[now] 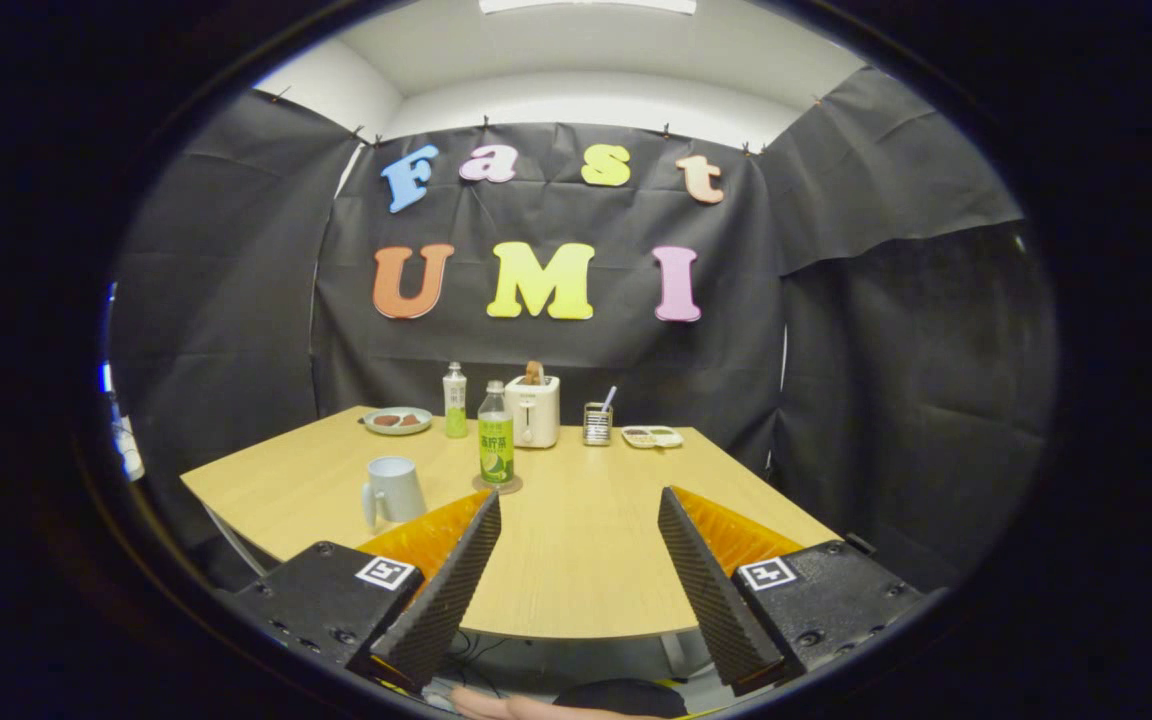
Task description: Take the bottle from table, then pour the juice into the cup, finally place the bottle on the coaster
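So the bottle (pixel 496 436) is a clear one with a green label and greenish juice, standing upright on the coaster (pixel 497 485) just beyond the gripper (pixel 576 520), whose fingers sit wide apart holding nothing. White cup (pixel 394 490) sits nearby on the wooden counter (pixel 576 560).

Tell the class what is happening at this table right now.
A person holds a gripper over the near edge of a light wooden table, its fingers wide open and gripping nothing. Beyond the fingers, a clear bottle with a green label stands upright on a round brown coaster, with a white mug beside it. A second bottle, a white toaster and two plates sit further back. Nothing is being handled at this moment.
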The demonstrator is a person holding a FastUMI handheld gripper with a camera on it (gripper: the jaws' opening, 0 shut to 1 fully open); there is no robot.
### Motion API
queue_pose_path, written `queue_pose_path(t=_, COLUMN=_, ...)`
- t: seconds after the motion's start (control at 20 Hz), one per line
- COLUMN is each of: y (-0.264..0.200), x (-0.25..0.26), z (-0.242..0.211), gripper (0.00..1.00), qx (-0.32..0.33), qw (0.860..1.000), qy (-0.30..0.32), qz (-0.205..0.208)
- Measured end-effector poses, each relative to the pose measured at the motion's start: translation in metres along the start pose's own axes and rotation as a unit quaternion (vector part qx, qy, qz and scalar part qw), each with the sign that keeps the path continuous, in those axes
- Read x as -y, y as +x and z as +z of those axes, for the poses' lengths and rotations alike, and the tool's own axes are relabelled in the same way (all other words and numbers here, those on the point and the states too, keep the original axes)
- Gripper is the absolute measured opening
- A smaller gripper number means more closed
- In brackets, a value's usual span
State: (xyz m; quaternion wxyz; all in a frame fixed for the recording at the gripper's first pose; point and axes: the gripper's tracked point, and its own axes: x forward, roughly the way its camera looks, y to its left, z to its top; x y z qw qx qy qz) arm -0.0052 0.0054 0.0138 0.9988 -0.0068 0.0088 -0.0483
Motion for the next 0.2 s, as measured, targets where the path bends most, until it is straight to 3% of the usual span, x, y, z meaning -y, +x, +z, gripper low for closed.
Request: queue_pose_path(t=0.2, y=0.0033, x=0.0061, z=0.0011, gripper=1.0, qx=0.005, qw=1.0, qy=-0.008, qz=-0.012)
